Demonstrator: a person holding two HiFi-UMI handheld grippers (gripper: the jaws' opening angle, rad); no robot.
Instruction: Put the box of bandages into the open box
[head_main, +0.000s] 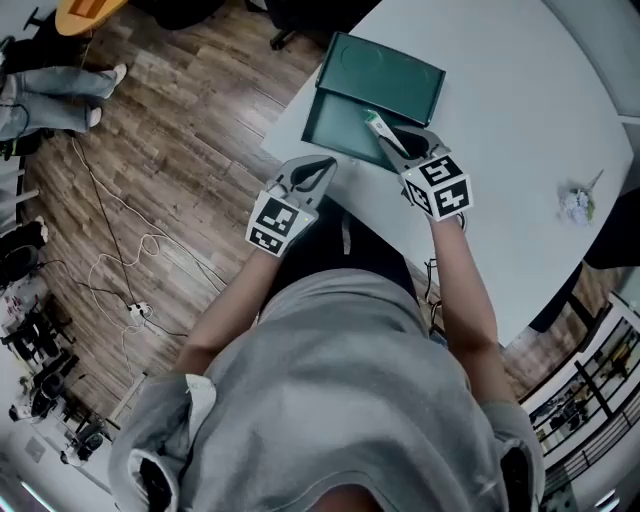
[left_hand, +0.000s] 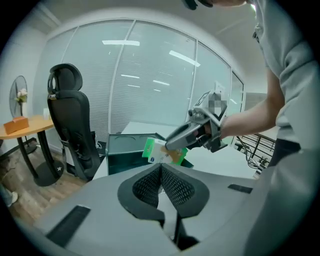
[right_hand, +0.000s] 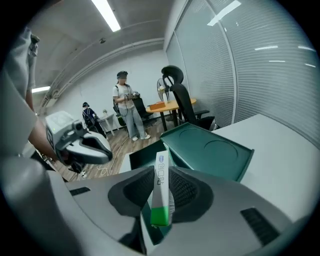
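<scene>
Item 1: open box (head_main: 335, 125), dark green, is sitting at the corner of the white counter (head_main: 520, 110). Its lid (head_main: 385, 75) is lying back flat behind the tray, hollow side up, with 2 round recesses showing.

Item 2: box of bandages (right_hand: 161, 190), slim and white with 1 green end, is standing on edge over the tray of the open box, toward its near right part. Whether it is touching the tray floor cannot be told.

Item 3: right claw (head_main: 400, 143) is pinching the box of bandages between both pads, green end toward the claw's base, and is reaching over the near right edge of the open box.

Item 4: left claw (left_hand: 161, 172) is pressed together with nothing between its pads. It is hanging just beside the near left corner of the open box, apart from it, at the counter's edge.

Item 5: small pale object (head_main: 578, 205) is lying on the counter well to the right of the open box; its kind cannot be made out.

Item 6: black office chair (left_hand: 70, 125) is standing on the wooden floor (head_main: 150, 150) beyond the open box's far left side.

Item 7: person (right_hand: 127, 110) is standing well beyond the open box, across the room.
</scene>
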